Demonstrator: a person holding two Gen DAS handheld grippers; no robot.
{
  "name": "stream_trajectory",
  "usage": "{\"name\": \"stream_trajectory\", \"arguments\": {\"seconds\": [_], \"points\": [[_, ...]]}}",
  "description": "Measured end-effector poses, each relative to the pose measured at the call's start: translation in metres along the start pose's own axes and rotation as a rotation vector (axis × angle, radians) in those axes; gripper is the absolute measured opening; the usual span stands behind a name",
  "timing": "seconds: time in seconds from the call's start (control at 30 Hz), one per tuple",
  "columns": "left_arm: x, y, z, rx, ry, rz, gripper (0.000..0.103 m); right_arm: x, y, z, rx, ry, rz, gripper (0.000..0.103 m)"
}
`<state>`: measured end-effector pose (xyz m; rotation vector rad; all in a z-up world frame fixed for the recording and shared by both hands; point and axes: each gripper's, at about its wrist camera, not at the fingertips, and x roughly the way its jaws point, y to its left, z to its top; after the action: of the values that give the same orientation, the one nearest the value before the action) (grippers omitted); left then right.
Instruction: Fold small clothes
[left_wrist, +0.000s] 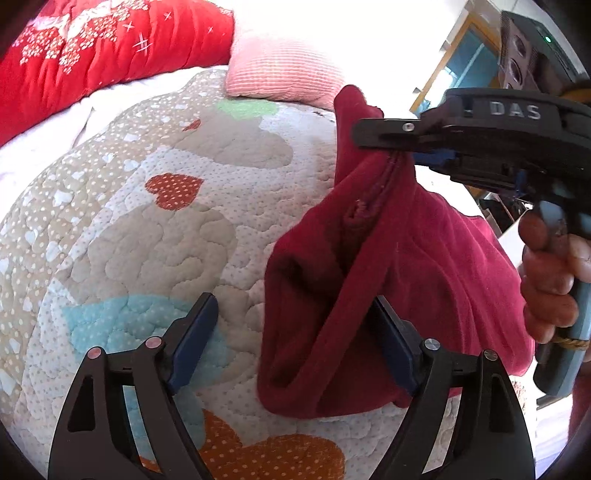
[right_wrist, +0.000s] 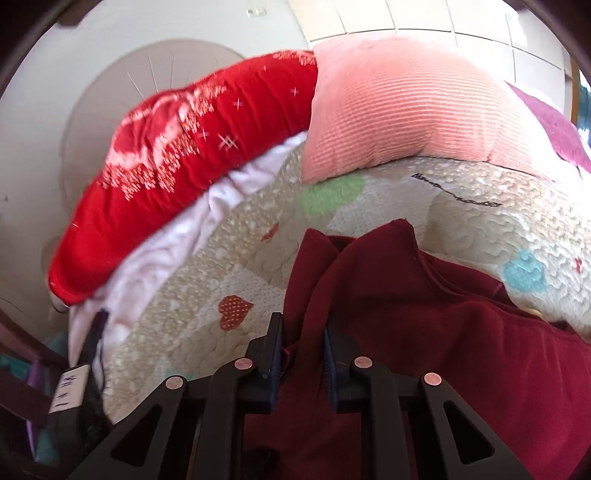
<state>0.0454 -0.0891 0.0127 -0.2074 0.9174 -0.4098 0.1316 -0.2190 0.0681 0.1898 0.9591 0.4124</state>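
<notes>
My right tongs (right_wrist: 303, 343) are pinched tight on a bunched fold of the dark red garment (left_wrist: 388, 266), lifting that end off the heart-patterned quilt (left_wrist: 166, 236) while its lower part rests on it. My left tongs (left_wrist: 295, 339) stand wide open, gripping nothing, one blue pad (left_wrist: 395, 347) just beside the hanging cloth.
</notes>
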Motion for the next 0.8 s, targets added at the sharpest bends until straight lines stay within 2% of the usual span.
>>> {"name": "stream_trajectory", "arguments": {"seconds": [0.1, 0.13, 0.2, 0.23, 0.27, 0.4, 0.5, 0.6, 0.67, 0.8], "points": [[-0.003, -0.011, -0.003, 0.026, -0.018, -0.051, 0.08, -0.013, -0.009, -0.006, 0.032, -0.026, 0.031, 0.018], [-0.005, -0.014, -0.003, 0.026, -0.032, -0.079, 0.062, -0.019, -0.013, -0.008, 0.041, -0.04, 0.042, 0.018], [-0.011, -0.02, -0.001, 0.011, -0.046, -0.111, 0.037, -0.029, -0.019, -0.012, 0.057, -0.057, 0.056, 0.017], [-0.016, -0.027, 0.0, 0.008, -0.058, -0.117, 0.026, -0.035, -0.023, -0.013, 0.061, -0.064, 0.059, 0.017], [-0.023, -0.036, 0.001, 0.018, -0.074, -0.138, 0.023, -0.045, -0.028, -0.015, 0.064, -0.079, 0.062, 0.017], [-0.047, -0.088, 0.008, 0.116, -0.12, -0.204, 0.022, -0.087, -0.052, -0.015, 0.084, -0.144, 0.082, 0.016], [-0.053, -0.142, 0.011, 0.196, -0.128, -0.273, 0.022, -0.128, -0.076, -0.017, 0.106, -0.21, 0.077, 0.016], [-0.042, -0.195, 0.008, 0.283, -0.099, -0.348, 0.022, -0.169, -0.105, -0.027, 0.136, -0.271, 0.059, 0.015], [-0.032, -0.223, 0.001, 0.33, -0.074, -0.363, 0.022, -0.191, -0.129, -0.042, 0.16, -0.295, 0.02, 0.015], [0.013, -0.268, -0.019, 0.385, 0.021, -0.363, 0.022, -0.202, -0.178, -0.077, 0.257, -0.279, -0.037, 0.015]]}}
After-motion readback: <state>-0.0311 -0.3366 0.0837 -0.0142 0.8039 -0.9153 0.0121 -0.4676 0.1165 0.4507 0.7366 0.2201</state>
